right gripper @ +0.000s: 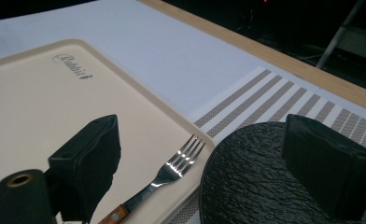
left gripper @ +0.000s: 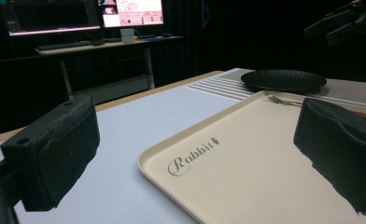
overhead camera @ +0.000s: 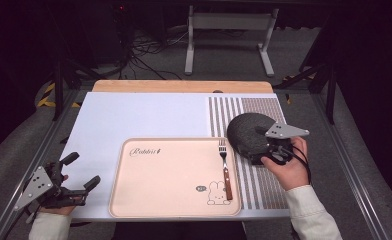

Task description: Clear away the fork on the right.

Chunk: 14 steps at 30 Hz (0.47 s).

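A cream tray (overhead camera: 169, 175) with a rabbit drawing lies at the table's near middle. On its right side lies a wooden-handled fork (overhead camera: 225, 167), tines pointing away from me. A dark textured plate (overhead camera: 249, 131) rests on the striped placemat (overhead camera: 234, 107) just right of the tray. My right gripper (overhead camera: 258, 148) is at the plate's near right edge, open. In the right gripper view, one jaw hangs over the tray (right gripper: 31, 93) and the other over the plate (right gripper: 256, 182), with the fork (right gripper: 172, 170) between them. My left gripper (overhead camera: 84, 170) is open and empty, left of the tray.
The white table cover (overhead camera: 144, 115) stretches bare behind and left of the tray. A wooden table edge (overhead camera: 184, 86) runs along the far side. A metal stand (overhead camera: 229, 40) and cables are on the floor beyond. A desk with monitors (left gripper: 125, 14) is far off.
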### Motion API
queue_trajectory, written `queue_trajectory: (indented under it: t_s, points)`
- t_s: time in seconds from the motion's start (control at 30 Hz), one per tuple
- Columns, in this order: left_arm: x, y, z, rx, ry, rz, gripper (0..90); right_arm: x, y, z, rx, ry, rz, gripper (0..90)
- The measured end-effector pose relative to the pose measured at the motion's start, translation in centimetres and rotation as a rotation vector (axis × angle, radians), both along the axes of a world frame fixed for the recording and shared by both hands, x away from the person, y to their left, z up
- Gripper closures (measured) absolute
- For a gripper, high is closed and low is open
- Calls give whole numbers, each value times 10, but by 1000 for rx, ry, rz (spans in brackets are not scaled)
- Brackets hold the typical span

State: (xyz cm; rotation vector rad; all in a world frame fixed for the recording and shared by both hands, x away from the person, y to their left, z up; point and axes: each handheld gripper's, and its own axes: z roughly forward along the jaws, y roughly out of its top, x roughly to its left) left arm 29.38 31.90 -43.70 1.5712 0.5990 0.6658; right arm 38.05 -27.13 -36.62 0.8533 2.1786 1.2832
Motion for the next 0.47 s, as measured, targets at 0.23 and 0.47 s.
queue_trajectory:
  t_s: [0.23,0.47]
  points:
    - [-1,0,0,-3,-2,4,8,-12,-30,-11,66,-64,-1,62]
    - [-1,0,-1,-4,-6,10,8,-30,-65,-44,163,-137,-17,51]
